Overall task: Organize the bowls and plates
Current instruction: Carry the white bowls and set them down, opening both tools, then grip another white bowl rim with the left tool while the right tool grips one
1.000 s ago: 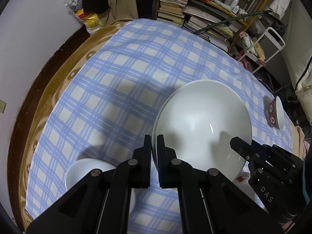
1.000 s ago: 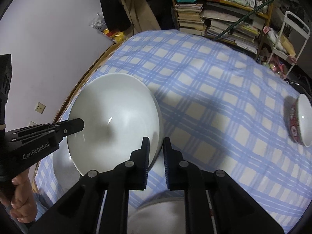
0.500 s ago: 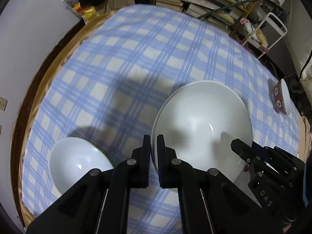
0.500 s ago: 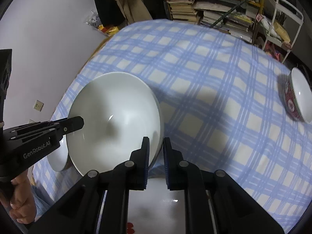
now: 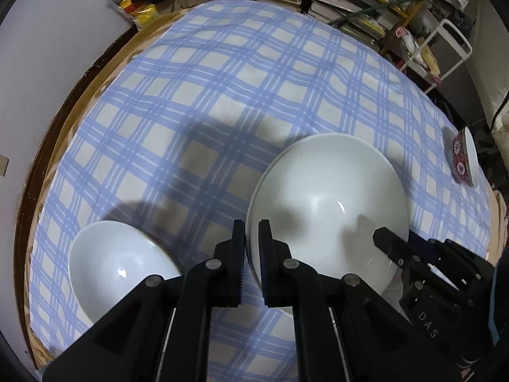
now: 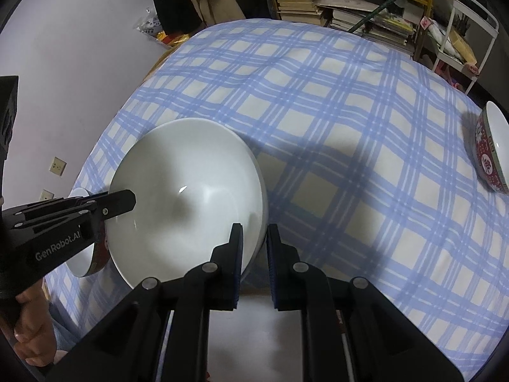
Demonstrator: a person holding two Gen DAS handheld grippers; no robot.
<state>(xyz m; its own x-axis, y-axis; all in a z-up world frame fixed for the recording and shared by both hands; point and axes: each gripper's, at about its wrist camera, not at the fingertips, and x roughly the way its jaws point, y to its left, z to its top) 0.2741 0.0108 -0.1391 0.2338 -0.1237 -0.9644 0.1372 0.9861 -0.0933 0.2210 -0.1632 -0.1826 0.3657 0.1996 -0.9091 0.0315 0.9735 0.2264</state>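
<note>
A large white bowl [image 5: 331, 203] is held in the air above the checked table by both grippers. My left gripper [image 5: 252, 245] is shut on its near-left rim. My right gripper [image 6: 253, 248] is shut on its right rim; the bowl fills the left-centre of the right wrist view [image 6: 187, 200]. A smaller white bowl [image 5: 117, 264] with a red outside sits on the table at the lower left; in the right wrist view [image 6: 92, 254] it shows under the large bowl. A red patterned bowl [image 5: 464, 159] sits at the far right edge, also in the right wrist view [image 6: 490, 156].
The table carries a blue and white checked cloth [image 5: 222, 102]. A white dish [image 6: 254, 334] lies under my right gripper at the near edge. Stacked books and shelves [image 5: 343, 3] stand behind the table. A white wall [image 6: 63, 47] is to the left.
Both grippers have carried the large bowl higher and back over the table. The small bowl at the lower left has come further into view.
</note>
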